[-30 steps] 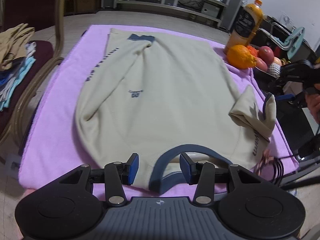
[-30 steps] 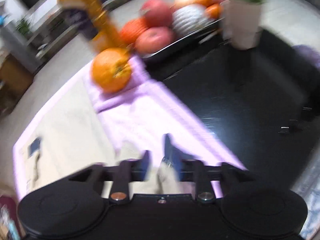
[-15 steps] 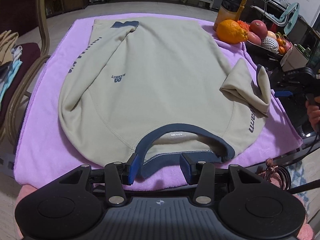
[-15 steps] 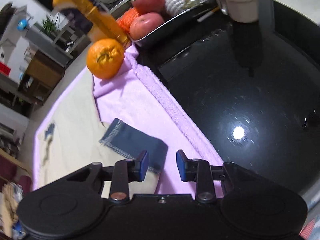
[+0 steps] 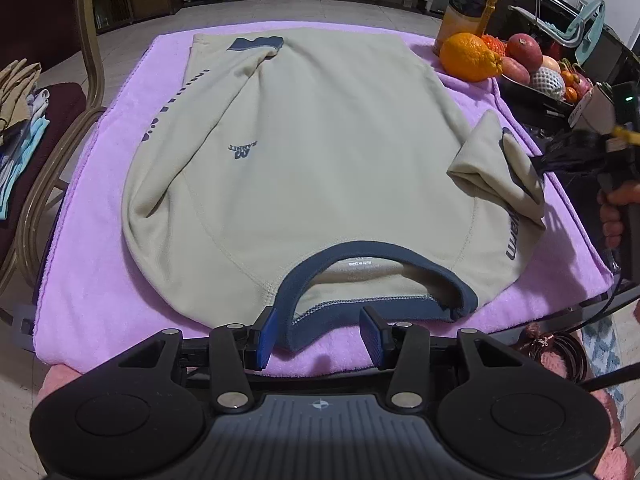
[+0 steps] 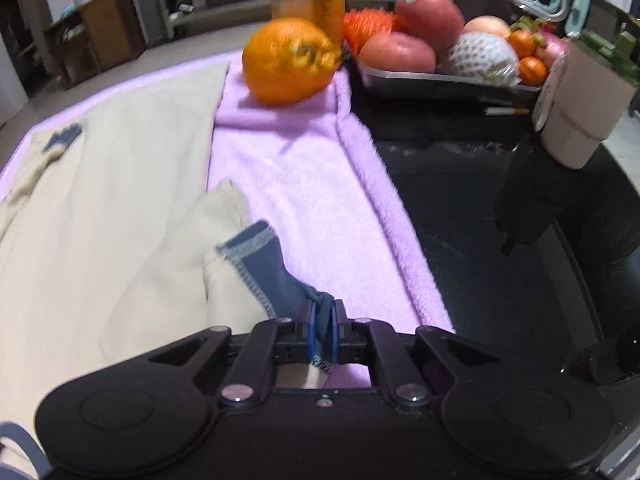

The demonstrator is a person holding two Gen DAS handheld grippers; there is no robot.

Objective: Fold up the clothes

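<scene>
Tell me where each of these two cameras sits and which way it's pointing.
Left wrist: on the left gripper, at the near table edge by the navy collar, facing along the beige sweatshirt; its open fingers and the person's other hand show.
Right wrist: on the right gripper, facing the fruit tray; its fingers pinch the sleeve cuff.
Both show the sweatshirt, purple towel, orange and tray.

The sweatshirt [image 5: 320, 152] lies flat on the towel [image 5: 100, 280], its collar [image 5: 376, 280] directly ahead of the left gripper [image 5: 320, 338]. Its right sleeve cuff [image 6: 272, 276] sits between the fingers of the right gripper [image 6: 321, 336]. Ahead of that gripper an orange [image 6: 288, 60] rests on the towel, with a fruit tray [image 6: 440, 78] to its right.
</scene>
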